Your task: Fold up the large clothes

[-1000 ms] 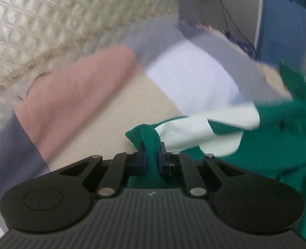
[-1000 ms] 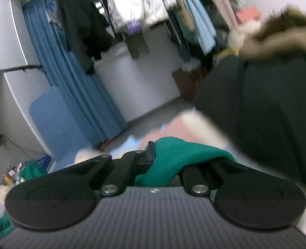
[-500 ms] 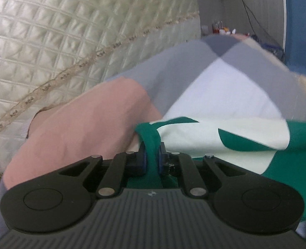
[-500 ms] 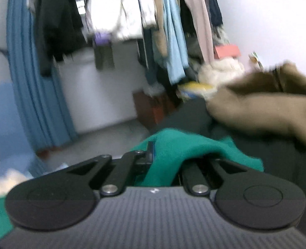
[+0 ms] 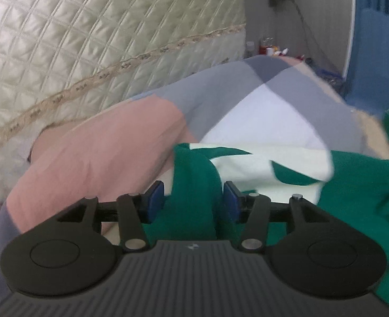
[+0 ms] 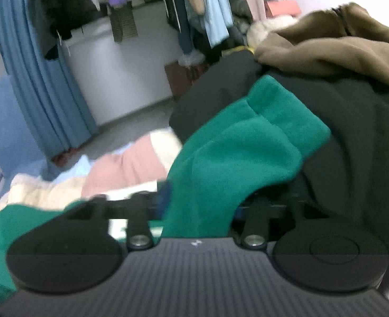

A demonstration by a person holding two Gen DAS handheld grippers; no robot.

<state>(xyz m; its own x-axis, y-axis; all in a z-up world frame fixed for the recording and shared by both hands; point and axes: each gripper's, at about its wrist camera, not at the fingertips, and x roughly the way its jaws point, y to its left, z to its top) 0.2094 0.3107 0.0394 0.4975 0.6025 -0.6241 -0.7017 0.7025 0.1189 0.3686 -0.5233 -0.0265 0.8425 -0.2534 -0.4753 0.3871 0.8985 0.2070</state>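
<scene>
A green garment (image 5: 358, 185) with a cream panel (image 5: 260, 163) lies across a bedspread (image 5: 102, 158) of pink, grey and white patches. In the left wrist view a bunched green fold stands between the blue pads (image 5: 155, 198) of my left gripper (image 5: 192, 199). Its jaws are opening and a gap shows beside the left pad. In the right wrist view the garment's green sleeve end (image 6: 247, 137) drapes forward from between the blurred fingers of my right gripper (image 6: 199, 206). Those jaws are opening too, and the sleeve end rests on a dark garment.
A quilted cream headboard (image 5: 89, 39) rises behind the bed on the left. Small bottles (image 5: 268, 49) stand past the bed's far corner. A dark garment (image 6: 352, 145) and a brown coat (image 6: 326, 47) are piled on the right. Hanging clothes (image 6: 194, 5) and a blue curtain (image 6: 36, 79) line the far wall.
Both grippers were clamped on green fabric and their jaws have now parted. The right gripper has tipped down toward the dark pile, and the sleeve end has spread out ahead of it.
</scene>
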